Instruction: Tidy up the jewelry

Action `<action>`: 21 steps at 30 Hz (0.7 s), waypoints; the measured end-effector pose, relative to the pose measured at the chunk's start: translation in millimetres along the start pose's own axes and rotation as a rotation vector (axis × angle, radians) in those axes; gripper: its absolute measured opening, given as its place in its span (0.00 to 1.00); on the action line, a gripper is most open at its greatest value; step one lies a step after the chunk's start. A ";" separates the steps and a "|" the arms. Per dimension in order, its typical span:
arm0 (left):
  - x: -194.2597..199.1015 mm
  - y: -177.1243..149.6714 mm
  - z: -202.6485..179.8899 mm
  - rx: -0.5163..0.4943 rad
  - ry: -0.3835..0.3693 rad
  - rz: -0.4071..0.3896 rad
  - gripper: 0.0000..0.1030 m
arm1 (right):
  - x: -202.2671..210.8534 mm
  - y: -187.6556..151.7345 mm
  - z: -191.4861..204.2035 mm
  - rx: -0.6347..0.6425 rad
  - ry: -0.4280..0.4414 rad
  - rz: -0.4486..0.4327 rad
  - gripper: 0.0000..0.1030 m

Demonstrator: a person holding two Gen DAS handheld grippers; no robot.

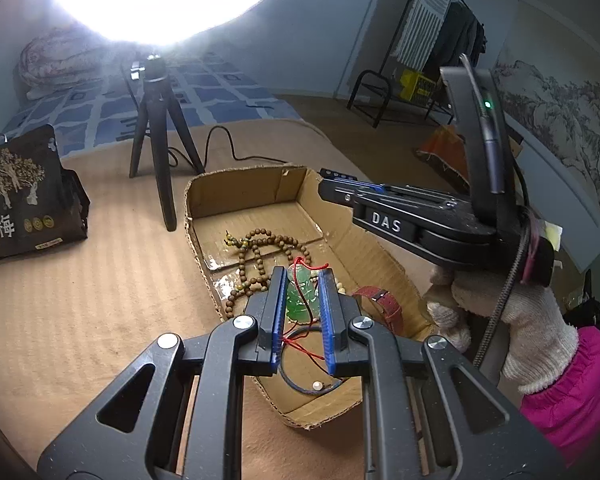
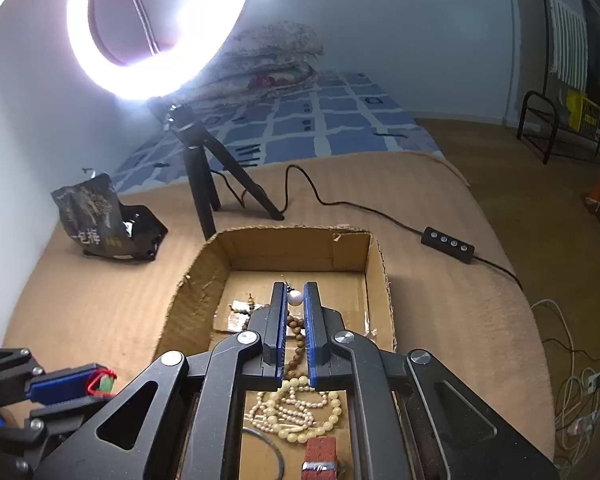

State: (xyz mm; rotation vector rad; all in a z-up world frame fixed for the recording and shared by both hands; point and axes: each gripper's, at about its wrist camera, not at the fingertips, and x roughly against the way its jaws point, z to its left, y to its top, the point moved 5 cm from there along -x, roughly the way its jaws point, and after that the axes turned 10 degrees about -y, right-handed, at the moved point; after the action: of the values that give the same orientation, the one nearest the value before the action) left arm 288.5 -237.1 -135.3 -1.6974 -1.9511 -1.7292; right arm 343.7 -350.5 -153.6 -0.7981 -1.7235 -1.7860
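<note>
An open cardboard box (image 1: 236, 188) (image 2: 292, 246) sits on a tan blanket. My left gripper (image 1: 302, 276) is shut on a green jade pendant (image 1: 302, 294) with a red cord, held over the box; it also shows in the right wrist view (image 2: 106, 385). My right gripper (image 2: 295, 294) is shut on a white pearl (image 2: 295, 298) above the box. In the box lie a brown wooden bead strand (image 1: 260, 250) (image 2: 296, 340), a cream bead necklace (image 2: 296, 412), a red strap watch (image 1: 384, 300) (image 2: 320, 454) and a dark cord with a pearl (image 1: 308, 386).
A black tripod (image 1: 156, 140) (image 2: 208, 184) holding a bright ring light stands behind the box. A dark snack bag (image 1: 20, 196) (image 2: 100, 216) is at the left. A cable with a switch (image 2: 448, 245) runs at the right. Bedding lies beyond.
</note>
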 end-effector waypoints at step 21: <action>-9.8 -6.2 -5.2 -0.033 0.030 0.038 0.37 | -9.1 -1.8 2.6 0.017 -0.052 0.004 0.53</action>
State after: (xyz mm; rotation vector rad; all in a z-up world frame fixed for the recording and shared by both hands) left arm 285.0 -246.0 -143.7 -1.6970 -1.8765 -1.7725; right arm 348.7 -348.1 -161.4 -0.8467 -1.7665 -1.7607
